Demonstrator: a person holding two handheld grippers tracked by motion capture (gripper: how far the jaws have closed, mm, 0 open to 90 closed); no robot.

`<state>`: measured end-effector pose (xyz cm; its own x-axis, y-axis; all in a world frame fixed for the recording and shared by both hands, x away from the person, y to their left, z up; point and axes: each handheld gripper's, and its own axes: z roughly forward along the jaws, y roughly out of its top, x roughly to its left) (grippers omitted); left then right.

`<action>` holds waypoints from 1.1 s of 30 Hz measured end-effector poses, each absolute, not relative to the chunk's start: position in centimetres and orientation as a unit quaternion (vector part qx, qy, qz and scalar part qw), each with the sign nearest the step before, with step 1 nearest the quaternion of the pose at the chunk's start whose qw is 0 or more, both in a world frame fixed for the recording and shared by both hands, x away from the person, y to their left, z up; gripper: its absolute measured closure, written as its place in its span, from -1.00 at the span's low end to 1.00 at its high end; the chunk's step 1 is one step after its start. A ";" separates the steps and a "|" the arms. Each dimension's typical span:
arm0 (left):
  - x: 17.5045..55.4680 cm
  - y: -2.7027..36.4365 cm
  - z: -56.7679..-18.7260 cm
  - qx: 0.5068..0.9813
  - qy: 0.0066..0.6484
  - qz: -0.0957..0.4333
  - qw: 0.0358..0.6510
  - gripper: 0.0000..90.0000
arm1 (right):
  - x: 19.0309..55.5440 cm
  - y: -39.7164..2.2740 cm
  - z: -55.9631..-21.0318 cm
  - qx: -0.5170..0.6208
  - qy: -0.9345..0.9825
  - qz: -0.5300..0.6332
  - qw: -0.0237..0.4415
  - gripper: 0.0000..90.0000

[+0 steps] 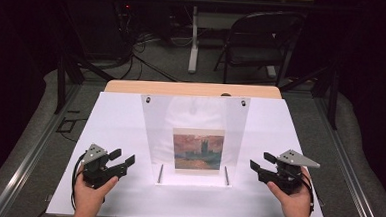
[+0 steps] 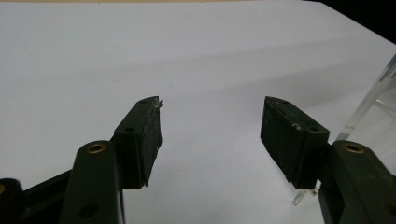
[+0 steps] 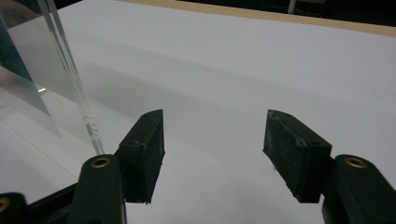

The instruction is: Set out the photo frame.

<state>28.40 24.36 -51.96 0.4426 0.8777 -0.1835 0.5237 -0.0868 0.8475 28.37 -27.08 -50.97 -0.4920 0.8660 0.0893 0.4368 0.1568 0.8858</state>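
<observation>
A clear acrylic stand (image 1: pixel 195 113) leans upright at the middle of the white table (image 1: pixel 115 119). A small painting print (image 1: pixel 198 149) of a reddish sky and a dark building sits in its lower part. My left gripper (image 1: pixel 122 157) rests left of the stand, open, nothing between its jaws (image 2: pixel 211 128). My right gripper (image 1: pixel 261 161) rests to the right of the stand, open too and empty (image 3: pixel 215 140). The stand's clear edge (image 2: pixel 373 98) shows at the right of the left gripper view, and the same kind of edge (image 3: pixel 70 74) at the left of the right gripper view.
Two metal pins (image 1: pixel 160 173) (image 1: pixel 226 175) stand at the stand's front base. Behind the table are a black folding chair (image 1: pixel 257 42), a white table leg (image 1: pixel 195 36) and cables on the floor (image 1: pixel 143 56). Metal rails (image 1: pixel 33 150) run along both sides.
</observation>
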 end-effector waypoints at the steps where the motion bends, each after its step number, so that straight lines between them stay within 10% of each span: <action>1: 28.4 24.3 -52.2 0.712 0.493 0.190 0.462 -0.15 | 28.4 -27.0 -51.2 0.448 0.728 0.466 0.229 -0.16; 33: 29.1 22.9 -55.1 0.762 0.481 0.148 0.408 -0.16 | 29.5 -26.5 -55.3 0.465 0.766 0.422 0.137 -0.18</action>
